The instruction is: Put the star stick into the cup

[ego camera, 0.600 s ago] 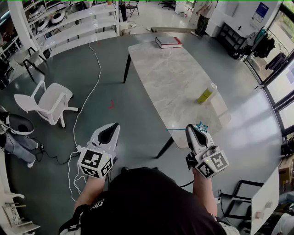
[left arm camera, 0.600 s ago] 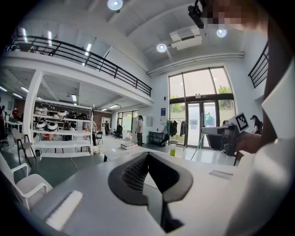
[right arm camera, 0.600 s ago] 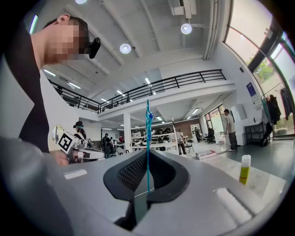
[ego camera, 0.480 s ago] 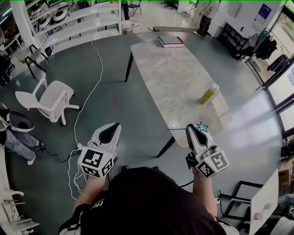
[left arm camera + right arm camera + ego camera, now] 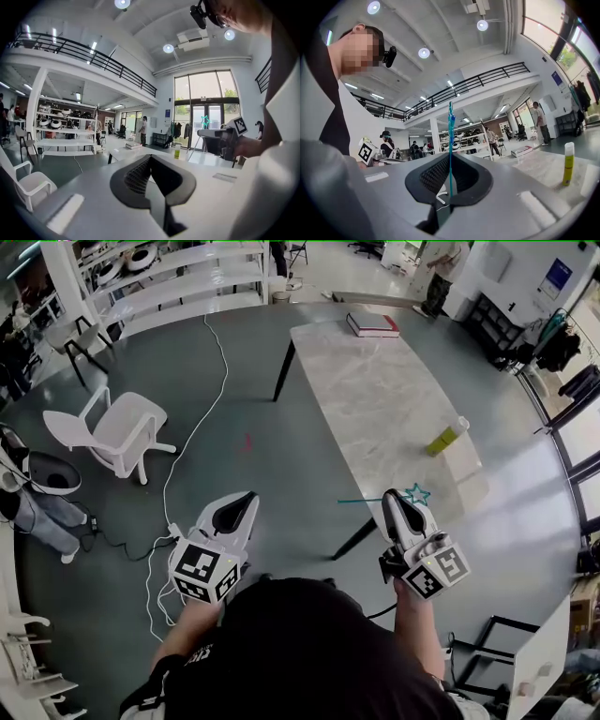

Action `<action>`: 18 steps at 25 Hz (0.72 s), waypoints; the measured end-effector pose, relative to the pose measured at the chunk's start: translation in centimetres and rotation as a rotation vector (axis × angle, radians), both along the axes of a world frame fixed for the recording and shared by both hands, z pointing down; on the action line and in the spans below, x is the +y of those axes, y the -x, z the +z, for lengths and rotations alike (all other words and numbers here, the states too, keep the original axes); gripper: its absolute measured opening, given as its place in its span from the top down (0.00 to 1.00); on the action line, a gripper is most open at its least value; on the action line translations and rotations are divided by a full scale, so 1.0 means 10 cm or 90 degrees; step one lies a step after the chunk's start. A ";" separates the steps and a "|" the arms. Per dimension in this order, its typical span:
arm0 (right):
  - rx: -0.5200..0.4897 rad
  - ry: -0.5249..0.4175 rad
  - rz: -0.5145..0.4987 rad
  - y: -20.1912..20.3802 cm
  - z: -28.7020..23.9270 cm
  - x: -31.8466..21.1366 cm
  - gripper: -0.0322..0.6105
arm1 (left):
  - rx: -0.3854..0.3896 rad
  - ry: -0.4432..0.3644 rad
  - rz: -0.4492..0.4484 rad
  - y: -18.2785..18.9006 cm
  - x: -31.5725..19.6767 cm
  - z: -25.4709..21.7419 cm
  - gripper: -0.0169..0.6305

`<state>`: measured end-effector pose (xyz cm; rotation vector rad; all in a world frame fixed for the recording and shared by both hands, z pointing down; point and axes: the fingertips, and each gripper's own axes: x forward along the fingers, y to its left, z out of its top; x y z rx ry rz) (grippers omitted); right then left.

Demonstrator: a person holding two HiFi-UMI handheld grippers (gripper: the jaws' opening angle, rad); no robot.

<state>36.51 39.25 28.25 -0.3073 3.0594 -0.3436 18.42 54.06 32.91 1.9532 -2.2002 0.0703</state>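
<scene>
My right gripper (image 5: 394, 498) is shut on the teal star stick (image 5: 417, 493). The stick lies crosswise in the jaws, with the star end to the right and the thin shaft pointing left, over the table's near end. In the right gripper view the stick (image 5: 451, 136) stands upright between the pads. The yellow-green cup (image 5: 445, 438) stands upright near the right edge of the marble table (image 5: 375, 390), well ahead of that gripper. It also shows as the cup (image 5: 568, 163) at the far right. My left gripper (image 5: 247, 500) is shut and empty, held over the floor left of the table.
A stack of books (image 5: 372, 324) lies at the table's far end. A white chair (image 5: 122, 432) stands on the floor to the left, with a white cable (image 5: 192, 427) running past it. White shelves (image 5: 178, 282) line the far left wall. People stand in the background.
The head view has shifted, so the table, cup and chair sit a little further right and lower in the picture. Both grippers keep their pose, and the stick stays gripped.
</scene>
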 end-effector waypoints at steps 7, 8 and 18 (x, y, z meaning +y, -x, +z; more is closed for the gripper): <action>0.002 0.008 -0.029 0.48 0.10 0.30 0.90 | -0.005 0.008 -0.025 0.44 0.33 0.08 0.97; 0.004 0.011 -0.031 0.53 0.13 0.32 0.90 | -0.003 0.011 -0.026 0.49 0.35 0.11 0.97; 0.013 0.047 -0.033 0.88 0.28 -0.16 0.90 | 0.013 0.024 -0.017 0.77 -0.13 0.25 0.97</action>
